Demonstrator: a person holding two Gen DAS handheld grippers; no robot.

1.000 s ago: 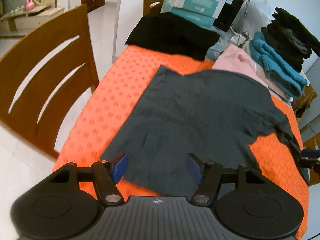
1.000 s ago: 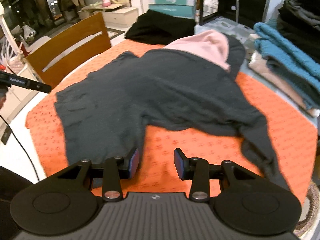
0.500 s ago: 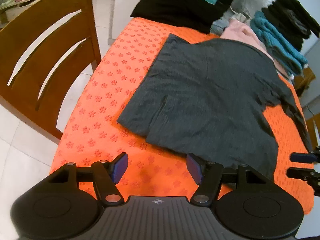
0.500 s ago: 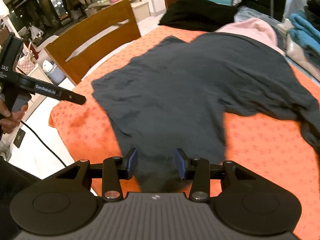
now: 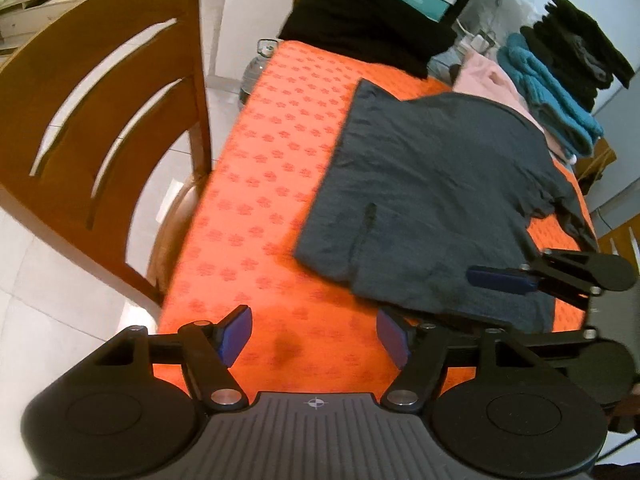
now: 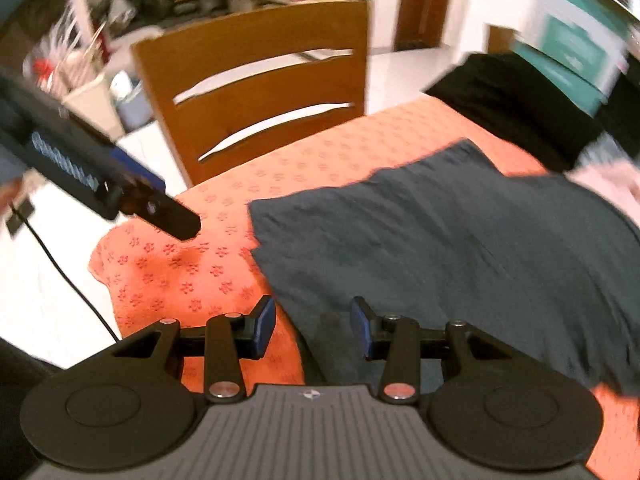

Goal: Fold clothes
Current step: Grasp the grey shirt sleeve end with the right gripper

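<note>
Across the centre and right of the left wrist view, a dark grey top (image 5: 432, 200) lies spread on an orange flower-print tablecloth (image 5: 280, 184). One flap overlaps the body along the garment's lower left, with a short fold line showing. A sleeve trails off toward the right edge of the frame.

A second ago the grey cloth reached right up between the left gripper's fingers; now the left gripper (image 5: 314, 336) sits at the bottom of the frame over bare tablecloth, jaws spread wide and empty. The right gripper (image 6: 314, 330) has swung round to the near hem. In its own view the hem lies between its parted jaws, nothing pinched. Its blue pad (image 5: 500, 280) shows at the right of the left view, low over the garment's near corner.

Both tools appear released and drawn back to the near edge, so a fresh grip on the hem seems likely, though that is only a judgement.

Beyond, a wooden chair (image 5: 100, 128) fills the upper left. Black cloth (image 5: 372, 28) and stacked teal and black knitwear (image 5: 560, 88) sit at the top and upper right.
</note>
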